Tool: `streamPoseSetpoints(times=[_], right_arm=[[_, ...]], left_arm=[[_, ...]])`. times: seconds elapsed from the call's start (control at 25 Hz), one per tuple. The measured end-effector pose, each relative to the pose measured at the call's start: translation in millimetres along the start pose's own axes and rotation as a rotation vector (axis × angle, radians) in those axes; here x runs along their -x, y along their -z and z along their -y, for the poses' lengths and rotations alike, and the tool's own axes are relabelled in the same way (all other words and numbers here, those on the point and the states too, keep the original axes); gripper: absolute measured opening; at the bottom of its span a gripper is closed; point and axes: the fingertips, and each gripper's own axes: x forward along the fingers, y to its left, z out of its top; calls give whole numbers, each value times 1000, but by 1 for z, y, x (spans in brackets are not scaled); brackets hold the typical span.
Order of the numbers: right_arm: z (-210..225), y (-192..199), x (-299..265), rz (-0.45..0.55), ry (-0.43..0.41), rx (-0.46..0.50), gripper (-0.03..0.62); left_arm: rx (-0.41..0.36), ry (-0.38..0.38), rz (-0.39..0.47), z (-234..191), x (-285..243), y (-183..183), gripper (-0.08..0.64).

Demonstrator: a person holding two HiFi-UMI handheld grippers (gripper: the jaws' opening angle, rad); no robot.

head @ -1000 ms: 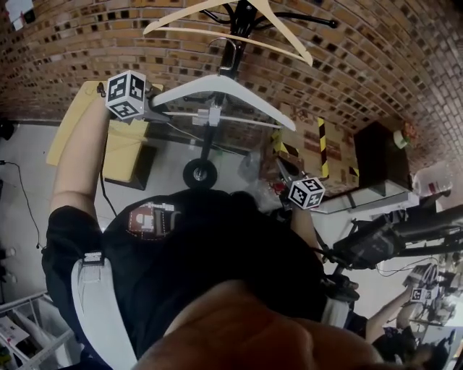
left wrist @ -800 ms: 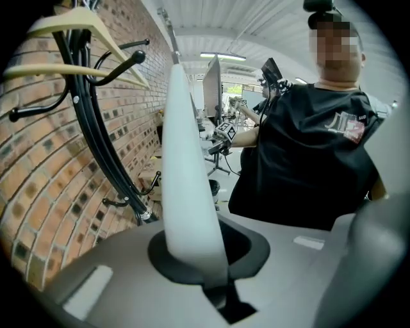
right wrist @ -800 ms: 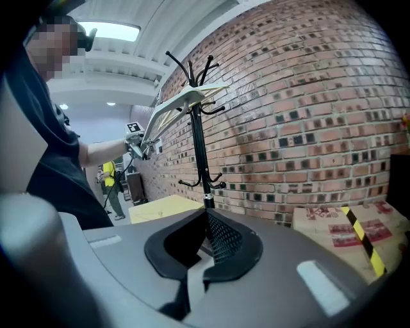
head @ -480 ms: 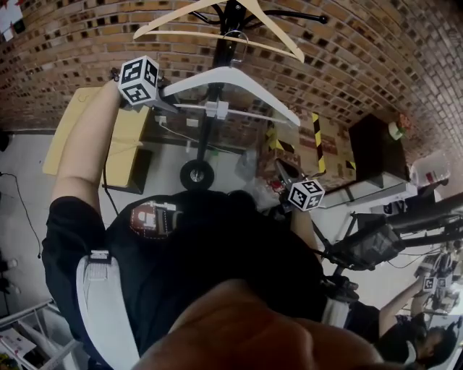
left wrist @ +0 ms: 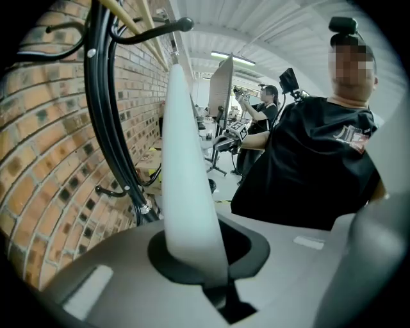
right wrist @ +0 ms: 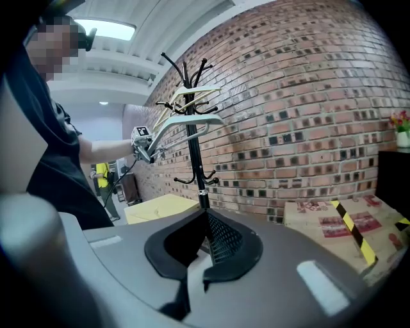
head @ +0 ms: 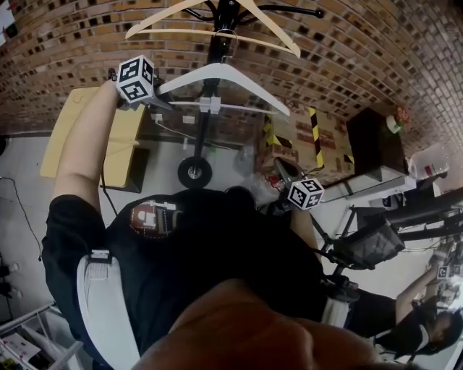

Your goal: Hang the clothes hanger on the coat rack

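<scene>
High against the brick wall [head: 376, 50], the left gripper [head: 155, 97] holds a white hanger [head: 217, 76] up beside the black coat rack [head: 217, 18]. Its fingers [left wrist: 128, 269] are clamped on one end of the hanger's arm, which runs straight out between them in the left gripper view. The hanger's metal hook [head: 226, 40] sits close against the rack's pole, just under a wooden hanger [head: 278, 40] that hangs higher on the rack. Whether the hook rests on a peg cannot be told.

The right gripper [right wrist: 192, 253] is held low, near the person's waist and well apart from the rack. Its fingers are together with nothing between them, and they point toward the rack and the raised hanger.

Beside the foot of the rack, cardboard boxes [right wrist: 339, 221] marked with yellow and black striped tape stand against the wall. They are closed, so their contents are hidden. Next to them, on a dark cabinet [head: 372, 144], a small white pot [right wrist: 403, 138] holds red flowers.
</scene>
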Motion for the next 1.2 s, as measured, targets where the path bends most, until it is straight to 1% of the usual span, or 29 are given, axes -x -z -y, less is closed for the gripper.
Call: streamPoseSetpoints(times=[0.2, 0.32, 0.4, 0.48, 0.56, 0.64, 0.72, 0.84, 0.96, 1.04, 1.12, 1.2], right_arm=[[1, 3, 3, -5, 5, 0, 15], [1, 2, 1, -10, 0, 1, 15], [0, 2, 0, -11, -3, 2, 15], [-1, 2, -2, -8, -6, 2, 15], [-2, 3, -2, -9, -8, 4, 15], [-1, 3, -4, -13, -10, 6, 15], [0, 4, -5, -15, -11, 7, 15], [1, 3, -8, -16, -20, 5, 15], [0, 1, -11, -18, -27, 8, 14], [-1, 0, -14, -20, -33, 12, 15], [-1, -2, -19, -22, -41, 17, 15], [-1, -6, -25, -22, -52, 22, 15]], left_arm=[[59, 2, -24, -8, -10, 23, 28], [99, -21, -17, -19, -17, 32, 28], [102, -64, -15, -30, -22, 33, 29], [101, -149, -23, -46, -25, 35, 32], [117, -241, -16, -62, -25, 38, 34], [135, -303, 3, -72, -24, 40, 35], [147, -334, 33, -75, -23, 39, 38], [168, -348, 84, -71, -21, 41, 40], [193, -372, 103, -67, -20, 58, 40], [227, -395, 127, -63, -19, 72, 40], [261, -429, 166, -60, -15, 83, 40], [291, -479, 216, -58, -9, 92, 40]])
